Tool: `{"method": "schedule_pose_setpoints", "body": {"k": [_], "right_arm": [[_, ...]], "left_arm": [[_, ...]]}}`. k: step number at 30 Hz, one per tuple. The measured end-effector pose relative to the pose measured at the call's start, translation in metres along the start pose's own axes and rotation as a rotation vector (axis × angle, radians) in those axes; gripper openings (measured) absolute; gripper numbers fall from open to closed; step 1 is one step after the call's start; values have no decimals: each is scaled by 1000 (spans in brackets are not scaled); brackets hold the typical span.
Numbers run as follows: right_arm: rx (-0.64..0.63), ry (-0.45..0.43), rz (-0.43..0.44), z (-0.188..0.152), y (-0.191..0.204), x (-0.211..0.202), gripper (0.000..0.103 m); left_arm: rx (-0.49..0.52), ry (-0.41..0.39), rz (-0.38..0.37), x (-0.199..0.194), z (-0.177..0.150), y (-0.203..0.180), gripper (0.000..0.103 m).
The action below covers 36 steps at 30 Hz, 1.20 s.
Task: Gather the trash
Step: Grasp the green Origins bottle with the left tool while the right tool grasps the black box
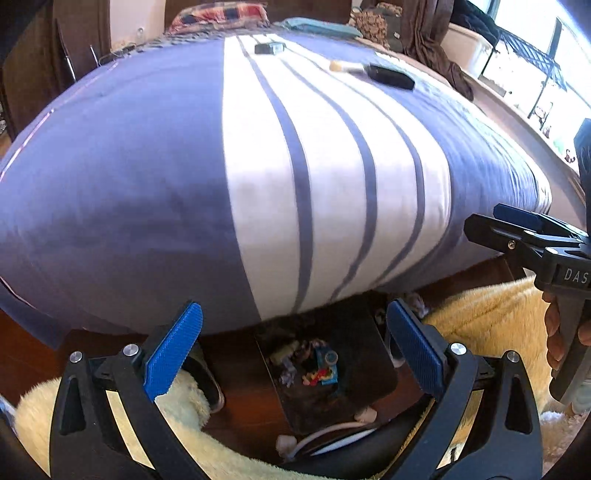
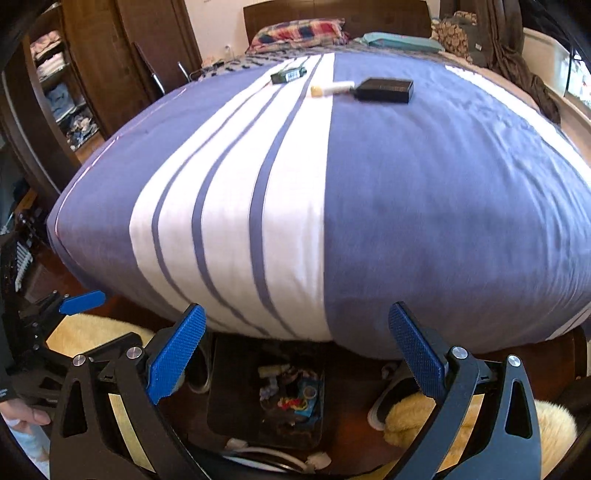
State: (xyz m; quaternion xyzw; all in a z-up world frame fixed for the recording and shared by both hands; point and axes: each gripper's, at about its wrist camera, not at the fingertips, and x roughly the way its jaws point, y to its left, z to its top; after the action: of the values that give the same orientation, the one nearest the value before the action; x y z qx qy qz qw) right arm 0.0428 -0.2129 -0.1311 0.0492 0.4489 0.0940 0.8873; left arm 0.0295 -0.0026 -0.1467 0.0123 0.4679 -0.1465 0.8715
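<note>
A dark bin (image 1: 364, 332) on the floor at the bed's foot holds colourful wrappers (image 1: 319, 369). My left gripper (image 1: 295, 350) hangs above it, open, with nothing between its blue pads. My right gripper (image 2: 295, 350) is also open and empty over the same bin (image 2: 229, 387) and its wrappers (image 2: 295, 400). Far back on the purple and white duvet (image 2: 424, 203) lie a black box (image 2: 384, 89), a white tube with a yellow cap (image 2: 330, 88) and a small dark green pack (image 2: 288, 75). Each wrist view shows the other gripper at its edge.
A yellow fluffy rug (image 1: 480, 314) lies around the bin, with a grey slipper (image 2: 380, 402) on either side. A white cable (image 1: 332, 428) runs along the near floor. A wardrobe with open shelves (image 2: 62, 92) stands left of the bed. Pillows (image 2: 299, 31) lie at the headboard.
</note>
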Motion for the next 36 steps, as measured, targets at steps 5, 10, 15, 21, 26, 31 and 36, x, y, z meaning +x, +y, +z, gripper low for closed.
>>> {"method": "schedule_pose_setpoints", "body": {"k": [5, 10, 15, 21, 26, 31, 36], "right_arm": [[-9, -33, -25, 29, -5, -4, 99], [5, -71, -56, 61, -15, -4, 99], [25, -91, -86, 93, -28, 3, 99], [50, -99, -120, 130, -42, 21, 99], [89, -99, -141, 160, -53, 40, 99], [134, -99, -180, 189, -61, 61, 99], [178, -123, -218, 222, -56, 86, 99]], "left_arm": [[8, -39, 11, -4, 28, 5, 95], [17, -63, 20, 2, 58, 9, 95], [21, -83, 20, 7, 94, 14, 95], [25, -108, 36, 14, 135, 24, 95], [32, -111, 39, 28, 165, 29, 95], [28, -98, 22, 47, 186, 35, 95], [21, -86, 8, 62, 203, 40, 95]]}}
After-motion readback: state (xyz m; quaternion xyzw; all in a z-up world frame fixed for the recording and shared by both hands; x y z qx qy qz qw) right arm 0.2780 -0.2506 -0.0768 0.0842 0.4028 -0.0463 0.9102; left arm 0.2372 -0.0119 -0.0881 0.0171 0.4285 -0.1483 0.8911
